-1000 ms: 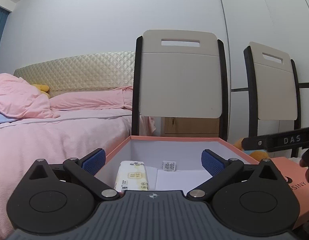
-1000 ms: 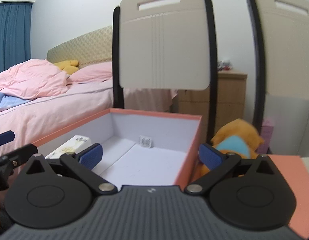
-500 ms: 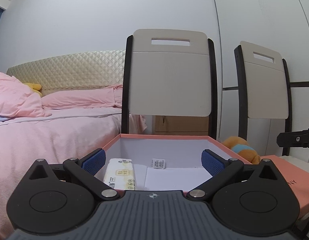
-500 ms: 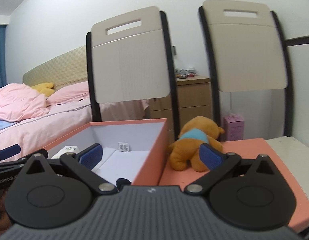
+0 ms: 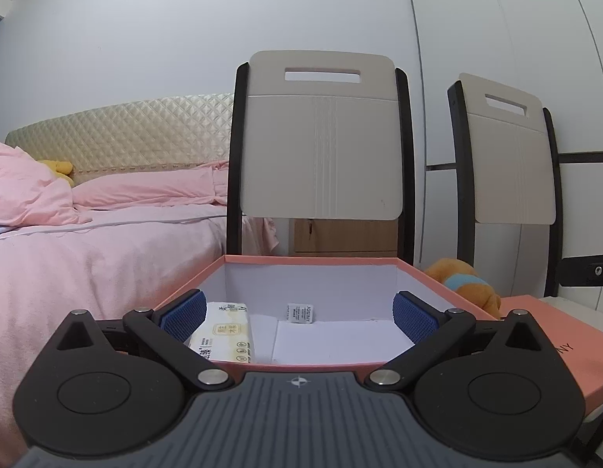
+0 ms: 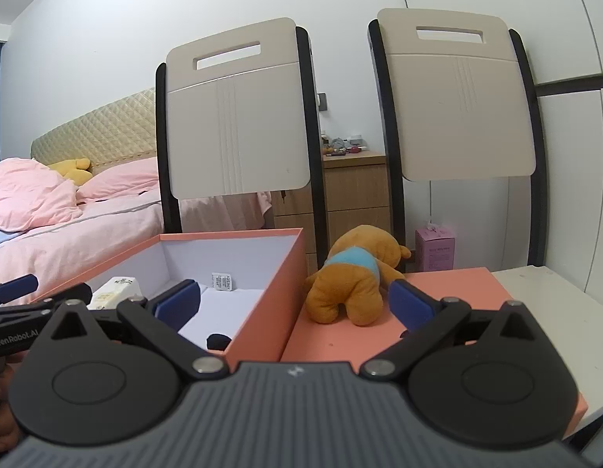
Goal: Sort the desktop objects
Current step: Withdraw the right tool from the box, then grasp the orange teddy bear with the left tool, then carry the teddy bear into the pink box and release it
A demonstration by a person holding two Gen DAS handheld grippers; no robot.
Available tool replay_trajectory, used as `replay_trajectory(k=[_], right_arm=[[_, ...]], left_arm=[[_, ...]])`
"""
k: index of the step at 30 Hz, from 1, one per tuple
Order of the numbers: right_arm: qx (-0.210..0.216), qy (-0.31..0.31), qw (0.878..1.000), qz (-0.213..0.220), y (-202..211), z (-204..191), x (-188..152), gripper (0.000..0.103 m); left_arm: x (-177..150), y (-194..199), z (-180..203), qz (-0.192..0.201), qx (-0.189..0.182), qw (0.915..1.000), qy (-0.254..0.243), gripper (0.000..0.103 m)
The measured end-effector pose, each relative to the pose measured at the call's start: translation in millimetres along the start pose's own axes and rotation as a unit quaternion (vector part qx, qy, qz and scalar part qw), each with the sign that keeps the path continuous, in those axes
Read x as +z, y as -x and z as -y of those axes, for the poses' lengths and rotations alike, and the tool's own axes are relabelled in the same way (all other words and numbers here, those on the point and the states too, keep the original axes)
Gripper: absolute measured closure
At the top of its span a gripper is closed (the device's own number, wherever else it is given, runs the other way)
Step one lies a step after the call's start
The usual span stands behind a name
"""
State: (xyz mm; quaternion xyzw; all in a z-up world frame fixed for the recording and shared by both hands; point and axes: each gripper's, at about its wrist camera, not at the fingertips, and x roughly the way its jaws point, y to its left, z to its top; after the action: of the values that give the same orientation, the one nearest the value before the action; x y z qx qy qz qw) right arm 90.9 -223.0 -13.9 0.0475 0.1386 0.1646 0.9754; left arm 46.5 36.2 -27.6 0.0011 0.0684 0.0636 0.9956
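An open salmon-pink box (image 5: 313, 260) with a white inside stands in front of me. In it lie a tissue pack (image 5: 223, 331) at the left and a small white sachet (image 5: 300, 312) at the back. My left gripper (image 5: 299, 314) is open and empty at the box's near edge. My right gripper (image 6: 295, 301) is open and empty, straddling the box's right wall (image 6: 270, 312). An orange plush bear with a blue shirt (image 6: 352, 277) lies on the flat pink lid (image 6: 449, 284) just ahead of the right gripper. A dark object (image 6: 219, 340) sits in the box's near corner.
Two beige chair backs (image 6: 239, 117) (image 6: 457, 97) stand behind the table. A pink bed (image 5: 87, 241) is at the left. A wooden nightstand (image 6: 352, 191) and a small pink carton (image 6: 434, 249) are behind. The white tabletop (image 6: 555, 304) extends to the right.
My right gripper has swung right, from over the box to the plush bear and lid. My left gripper has shifted slightly and now faces the box squarely. Both stay open.
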Motion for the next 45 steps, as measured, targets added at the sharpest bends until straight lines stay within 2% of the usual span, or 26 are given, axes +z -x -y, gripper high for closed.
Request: replay_trajectory(k=[6,12,16,21,23,27,31,36,39,41,43,45], right_arm=[[-0.026,-0.015,1.000,0.005,11.2,3.2,-4.3,0.000],[-0.058,-0.037,0.997,-0.015,26.3,12.1,-11.1,0.000],[-0.069,-0.044,0.997,-0.014,41.1,18.3,-13.3,0.000],[-0.064,-0.065,0.996,0.002,59.5,37.7,-13.0,0.000],[-0.063,-0.074,0.995,0.008,66.5,45.9,-12.9,0.000],[-0.063,-0.090,0.994,0.015,78.2,64.1,-12.9,0.000],[-0.059,-0.109,0.992,0.013,84.4,85.0,-14.0,0.000],[-0.050,-0.134,0.990,0.005,87.8,104.5,-16.1,0.000],[-0.047,-0.144,0.988,0.004,89.3,111.8,-16.8,0.000],[-0.047,-0.151,0.987,0.005,89.9,115.3,-17.1,0.000],[-0.046,-0.163,0.986,0.007,90.0,118.1,-17.3,0.000],[-0.049,-0.169,0.984,0.007,88.4,118.1,-17.4,0.000]], left_arm=[[-2.4,2.2,6.9,0.000,-0.022,0.9998,-0.002,0.001],[4.8,-1.3,28.8,-0.006,-0.044,0.9990,-0.010,0.007],[20.7,-7.1,61.1,-0.005,-0.069,0.9972,-0.027,0.011],[50.3,-35.4,126.6,-0.014,-0.105,0.9926,-0.060,0.011],[60.6,-55.5,154.6,-0.029,-0.118,0.9906,-0.062,0.010],[65.9,-113.7,206.8,-0.113,-0.144,0.9823,-0.040,0.010],[54.2,-174.1,246.7,-0.180,-0.120,0.9753,-0.042,0.011],[25.2,-222.0,277.5,-0.223,-0.042,0.9688,-0.101,0.012],[13.6,-242.6,280.1,-0.250,-0.008,0.9611,-0.117,0.020],[10.3,-248.3,282.9,-0.246,0.016,0.9590,-0.140,0.036],[10.2,-247.6,284.6,-0.246,0.018,0.9571,-0.152,0.045],[13.9,-243.9,283.0,-0.248,0.012,0.9549,-0.163,0.050]])
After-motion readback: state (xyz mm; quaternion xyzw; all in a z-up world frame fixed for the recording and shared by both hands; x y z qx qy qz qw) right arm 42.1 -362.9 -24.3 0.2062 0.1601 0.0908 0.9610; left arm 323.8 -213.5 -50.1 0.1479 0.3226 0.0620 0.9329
